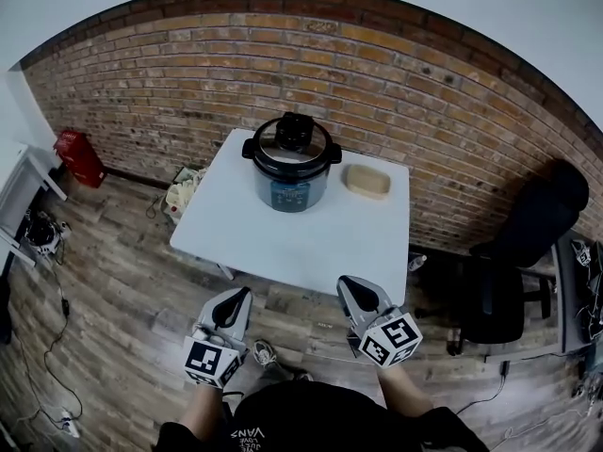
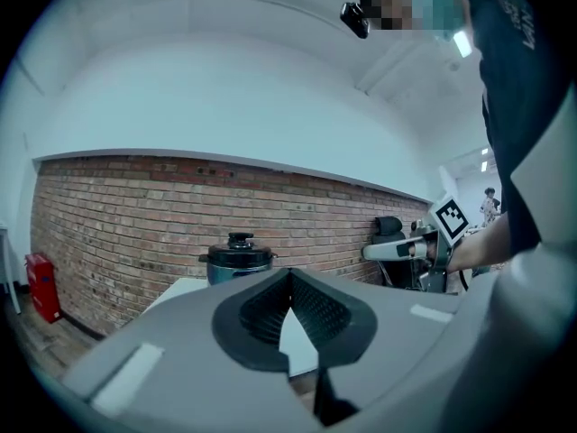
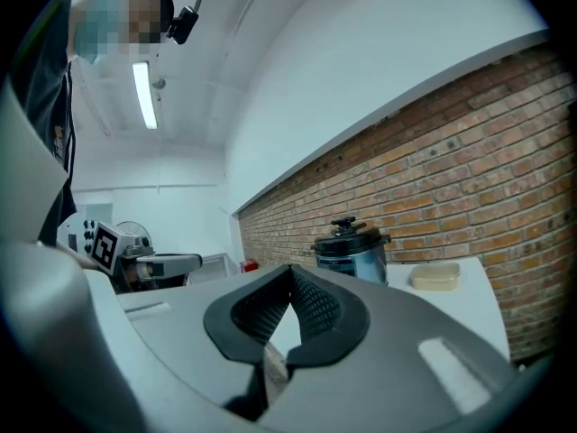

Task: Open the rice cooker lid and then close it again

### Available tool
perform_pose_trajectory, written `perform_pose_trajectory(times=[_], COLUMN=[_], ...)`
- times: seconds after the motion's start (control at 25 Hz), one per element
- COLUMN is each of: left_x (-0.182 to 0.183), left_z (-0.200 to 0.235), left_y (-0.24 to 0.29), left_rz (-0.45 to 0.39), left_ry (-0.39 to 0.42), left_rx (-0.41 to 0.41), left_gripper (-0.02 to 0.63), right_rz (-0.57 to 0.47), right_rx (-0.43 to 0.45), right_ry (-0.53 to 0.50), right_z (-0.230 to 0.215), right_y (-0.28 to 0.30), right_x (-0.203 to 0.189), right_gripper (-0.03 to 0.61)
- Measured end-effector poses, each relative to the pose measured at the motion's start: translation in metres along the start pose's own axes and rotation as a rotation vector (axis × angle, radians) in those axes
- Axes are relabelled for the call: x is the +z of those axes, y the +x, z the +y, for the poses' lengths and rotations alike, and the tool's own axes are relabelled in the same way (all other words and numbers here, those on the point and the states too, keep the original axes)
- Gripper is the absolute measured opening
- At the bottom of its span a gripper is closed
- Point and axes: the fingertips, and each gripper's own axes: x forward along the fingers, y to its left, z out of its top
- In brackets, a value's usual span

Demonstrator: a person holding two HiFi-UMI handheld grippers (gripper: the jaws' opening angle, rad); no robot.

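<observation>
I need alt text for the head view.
A rice cooker with its lid closed stands on a white table before a brick wall, a tan container to its right. Near the table's front edge are the left gripper and right gripper, both with jaws shut.

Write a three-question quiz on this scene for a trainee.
1. True or false: the lid sits closed on the rice cooker.
2. What lies beside the rice cooker on the white table? A) beige container B) red mug C) knife
3. Fill in: the left hand-held gripper and right hand-held gripper both have jaws that are ____.
Key: 1 true; 2 A; 3 shut.
</observation>
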Motion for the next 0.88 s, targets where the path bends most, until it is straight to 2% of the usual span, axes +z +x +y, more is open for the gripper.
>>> perform_pose_trajectory(times=[0.4, 0.52, 0.68, 0.88], left_x=[-0.005, -0.004, -0.004, -0.002], left_z=[-0.047, -0.052, -0.063, -0.07], left_y=[-0.023, -0.028, -0.032, -0.035], left_rz=[0.042, 0.005, 0.023, -0.002], left_ry=[-0.013, 0.002, 0.001, 0.015], left_rx=[-0.005, 0.004, 0.003, 0.006], left_gripper=[0.002, 0.002, 0.002, 0.002], right_rz=[0.036, 0.041, 0.041, 0.051], right_rx=[0.03, 0.035, 0.042, 0.05], right_ry=[0.0, -0.003, -0.004, -0.009], right_z=[0.013, 0.016, 0.018, 0.02], right_y=[-0.038, -0.044, -0.052, -0.06], right_x=[-0.018, -0.021, -0.021, -0.023], right_gripper=[0.005, 0.005, 0.005, 0.005])
